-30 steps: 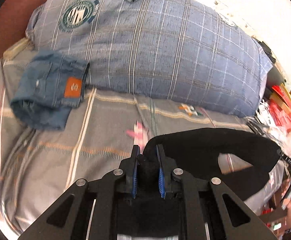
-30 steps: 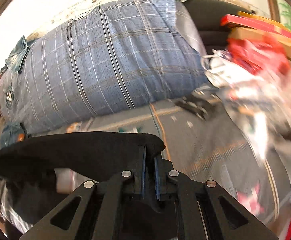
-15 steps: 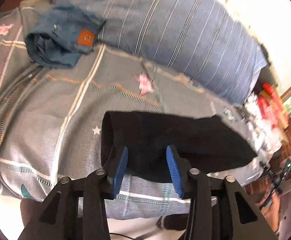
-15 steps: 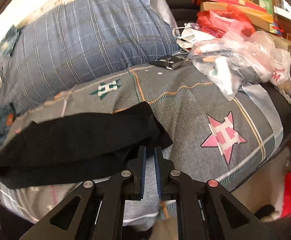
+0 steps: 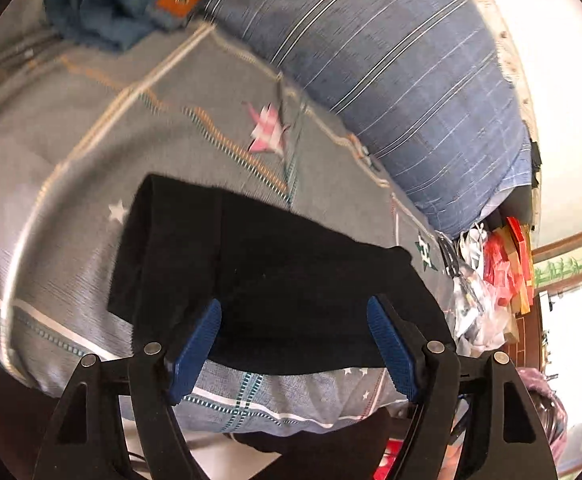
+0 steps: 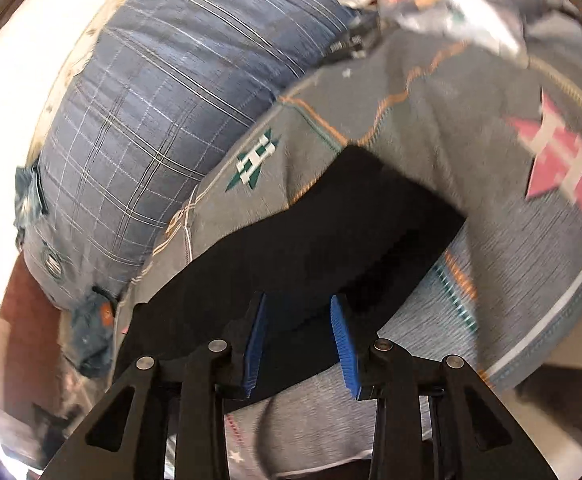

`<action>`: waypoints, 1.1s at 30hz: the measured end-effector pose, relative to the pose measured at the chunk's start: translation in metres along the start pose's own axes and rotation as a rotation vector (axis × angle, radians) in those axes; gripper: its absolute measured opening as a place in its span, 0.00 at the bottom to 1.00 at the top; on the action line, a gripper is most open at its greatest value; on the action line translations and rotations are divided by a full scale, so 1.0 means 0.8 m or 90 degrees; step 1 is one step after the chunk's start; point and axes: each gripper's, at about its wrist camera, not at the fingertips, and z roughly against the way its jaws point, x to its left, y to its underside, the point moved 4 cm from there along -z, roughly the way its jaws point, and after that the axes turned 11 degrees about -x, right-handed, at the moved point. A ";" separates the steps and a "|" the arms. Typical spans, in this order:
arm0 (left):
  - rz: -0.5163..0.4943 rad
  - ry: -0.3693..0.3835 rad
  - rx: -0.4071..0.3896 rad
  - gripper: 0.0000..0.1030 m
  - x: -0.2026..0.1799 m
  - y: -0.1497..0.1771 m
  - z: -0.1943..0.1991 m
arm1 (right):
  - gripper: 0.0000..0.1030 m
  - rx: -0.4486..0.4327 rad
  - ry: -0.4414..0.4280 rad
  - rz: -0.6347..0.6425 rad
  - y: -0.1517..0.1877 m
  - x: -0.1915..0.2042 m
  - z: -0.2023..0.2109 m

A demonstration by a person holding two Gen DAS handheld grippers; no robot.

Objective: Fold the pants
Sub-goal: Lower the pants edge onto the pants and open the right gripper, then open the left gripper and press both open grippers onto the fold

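The black pants point(image 5: 275, 268) lie folded in a flat strip on the grey patterned bedspread point(image 5: 91, 152), near the bed's front edge. My left gripper point(image 5: 295, 312) is wide open just above their near edge and holds nothing. In the right wrist view the same pants point(image 6: 331, 236) lie folded, with their right end doubled over. My right gripper point(image 6: 299, 312) is open over their near edge, with its blue pads apart and nothing between them.
A large blue plaid pillow point(image 5: 391, 60) lies along the back of the bed. Folded blue jeans point(image 5: 131, 4) with an orange patch sit at the far left. Plastic bags and red packets point(image 5: 495, 280) are piled at the right end of the bed.
Both grippers have let go of the black pants and opened, the left one first. The pants have dropped from the air onto the bedspread. Both grippers have drawn back a little.
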 end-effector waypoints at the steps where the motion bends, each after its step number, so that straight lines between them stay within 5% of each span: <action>1: 0.007 -0.001 0.007 0.72 0.003 -0.001 -0.006 | 0.37 0.002 0.004 -0.015 0.000 -0.004 -0.004; 6: 0.067 0.013 0.093 0.72 0.010 0.015 -0.026 | 0.41 0.004 0.002 -0.092 -0.008 -0.021 -0.005; 10: 0.048 0.016 0.077 0.73 0.007 0.006 -0.033 | 0.46 -0.017 0.019 -0.087 -0.018 -0.028 -0.004; 15: 0.145 0.027 0.087 0.74 0.020 -0.010 -0.055 | 0.46 -0.013 -0.019 -0.108 -0.017 -0.021 -0.013; 17: 0.138 0.022 0.091 0.76 0.019 -0.010 -0.065 | 0.46 -0.018 -0.007 -0.084 -0.018 -0.015 -0.014; 20: 0.164 0.003 0.137 0.75 0.025 0.006 -0.081 | 0.46 -0.024 0.006 -0.100 -0.023 -0.023 -0.017; 22: 0.214 0.032 0.169 0.75 0.019 0.019 -0.076 | 0.46 -0.023 -0.008 -0.128 -0.026 -0.028 -0.015; 27: 0.181 0.061 0.150 0.77 -0.002 0.032 -0.044 | 0.46 -0.040 0.007 -0.091 -0.035 -0.026 -0.011; 30: 0.145 0.042 0.150 0.77 -0.006 0.029 -0.064 | 0.46 -0.036 0.004 -0.103 -0.036 -0.029 -0.016; 33: 0.178 0.028 0.151 0.76 0.006 0.018 -0.092 | 0.46 -0.038 0.007 -0.099 -0.034 -0.029 -0.018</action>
